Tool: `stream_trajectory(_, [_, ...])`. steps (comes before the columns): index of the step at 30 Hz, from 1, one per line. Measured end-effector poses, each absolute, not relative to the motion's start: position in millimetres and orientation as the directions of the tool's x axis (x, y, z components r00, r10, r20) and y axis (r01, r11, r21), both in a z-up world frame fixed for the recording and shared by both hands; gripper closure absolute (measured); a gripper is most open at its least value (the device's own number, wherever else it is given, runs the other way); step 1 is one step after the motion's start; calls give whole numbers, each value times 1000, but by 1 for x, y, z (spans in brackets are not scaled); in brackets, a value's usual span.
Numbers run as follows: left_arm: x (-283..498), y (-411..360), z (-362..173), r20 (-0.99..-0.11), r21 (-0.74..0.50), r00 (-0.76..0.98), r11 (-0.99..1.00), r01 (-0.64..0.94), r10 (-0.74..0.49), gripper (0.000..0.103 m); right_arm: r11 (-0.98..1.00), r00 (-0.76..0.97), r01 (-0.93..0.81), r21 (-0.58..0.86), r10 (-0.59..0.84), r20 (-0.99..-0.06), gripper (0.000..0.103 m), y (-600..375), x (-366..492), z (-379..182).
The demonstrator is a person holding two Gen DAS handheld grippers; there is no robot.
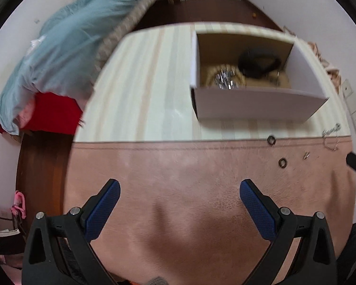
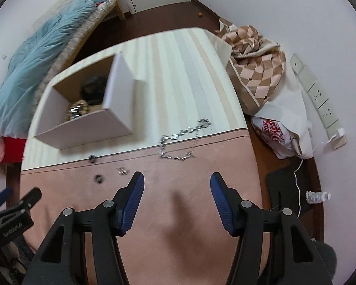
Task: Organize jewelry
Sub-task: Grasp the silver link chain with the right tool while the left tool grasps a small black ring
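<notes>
My left gripper (image 1: pixel 179 191) hangs closest, blue pads spread wide over bare pink cloth (image 1: pixel 178 178) with nothing between them. My right gripper (image 2: pixel 176 184) also stands parted and empty, its jaws narrower than the left's. Ahead of the right one a silver chain (image 2: pixel 178 140) sprawls across the seam where pink meets the striped cover (image 2: pixel 178 71). To its left lie two small dark rings (image 2: pixel 98 178) and a tiny silver piece (image 2: pixel 122 171). Farther off to the left sits the white box (image 2: pixel 87 128), already holding jewelry.
</notes>
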State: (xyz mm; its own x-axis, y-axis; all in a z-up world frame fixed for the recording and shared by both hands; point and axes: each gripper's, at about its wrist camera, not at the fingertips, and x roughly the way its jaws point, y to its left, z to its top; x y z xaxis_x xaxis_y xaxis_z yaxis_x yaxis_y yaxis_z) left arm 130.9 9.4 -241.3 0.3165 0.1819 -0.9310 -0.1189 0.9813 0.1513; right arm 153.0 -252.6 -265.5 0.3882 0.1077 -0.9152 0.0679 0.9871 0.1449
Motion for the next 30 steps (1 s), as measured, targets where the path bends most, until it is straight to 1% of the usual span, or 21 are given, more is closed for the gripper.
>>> stream_trajectory(3, [137, 3, -252, -938, 154, 298, 982, -107, 179, 0, 987, 389, 86, 132, 89, -917, 43, -260, 166, -280])
stream_trajectory(5, [141, -1, -259, -942, 155, 285, 983, -101, 178, 0, 983, 384, 127, 129, 72, -921, 43, -269, 177, -289])
stream_trajectory(8, [149, -6, -262, -944, 156, 278, 983, -95, 177, 0, 978, 402, 164, 129, 53, -914, 43, -280, 194, -293])
stream_trajectory(12, [159, -11, -264, -945, 156, 276, 983, -95, 176, 0, 980, 399, 160, 119, 46, -916, 43, -279, 214, -300])
stream_trajectory(15, [165, -16, -267, -947, 155, 270, 984, -93, 175, 0, 994, 403, 98, 40, -3, -915, 50, -262, 217, -304])
stream_trajectory(16, [166, -18, -268, -946, 157, 271, 983, -90, 176, 0, 996, 416, 78, 34, -2, -910, 60, -258, 216, -303])
stream_trajectory(17, [166, -20, -268, -945, 161, 272, 983, -86, 179, 0, 997, 418, 65, 52, 20, -908, 67, -256, 216, -302])
stream_trajectory(18, [166, -22, -269, -946, 160, 273, 984, -81, 176, 0, 997, 416, 50, 55, 29, -909, 78, -253, 216, -301])
stream_trajectory(19, [167, -23, -270, -948, 150, 272, 986, -72, 164, 0, 998, 413, 34, 61, 42, -910, 94, -250, 217, -301])
stream_trajectory(20, [167, -25, -271, -951, 140, 270, 989, -57, 150, 0, 998, 400, 16, 64, 53, -915, 102, -245, 219, -301])
stream_trajectory(22, [166, -33, -273, -955, 122, 268, 992, -22, 123, 0, 999, 394, -5, 33, 32, -919, 101, -239, 219, -301])
stream_trajectory(25, [161, -47, -273, -958, 93, 276, 995, 27, 82, 1, 997, 387, 5, 79, 71, -919, 101, -243, 214, -301])
stream_trajectory(28, [157, -60, -272, -958, 44, 287, 997, 57, 26, 1, 986, 391, 46, 162, 131, -911, 101, -257, 200, -296])
stream_trajectory(30, [156, -67, -272, -956, 30, 293, 997, 68, 9, 1, 976, 393, 67, 207, 165, -905, 101, -264, 191, -292])
